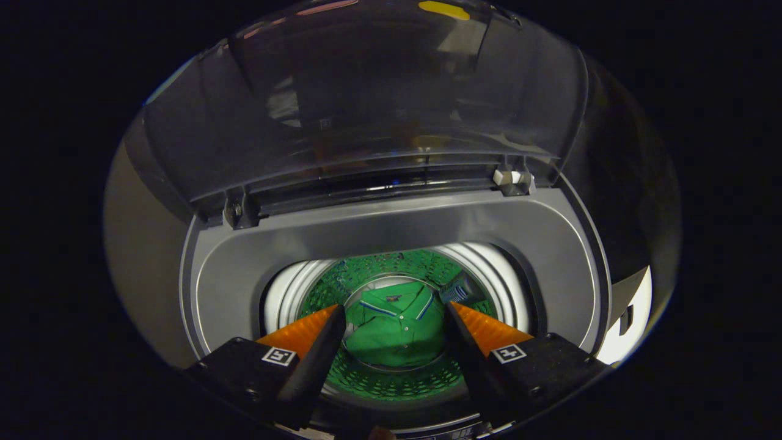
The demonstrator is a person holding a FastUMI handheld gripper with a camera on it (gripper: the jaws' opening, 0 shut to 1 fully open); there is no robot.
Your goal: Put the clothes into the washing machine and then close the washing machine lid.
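Gripper view is looking down into the washer (244, 287), and I am holding my gripper (394, 315) over its mouth, fingers spread wide and gripping nothing. Shirt (397, 327) is lying at the bottom of the drum (391, 382), beyond my fingers. Lid (366, 104) is standing raised behind.

green shirt (397, 327) in drum, lid (366, 98) up, empty spread claw (394, 315) above

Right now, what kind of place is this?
Likely a laundry spot: an open-topped washing machine, clear lid raised, green shirt in its drum. The open claw hovers above.
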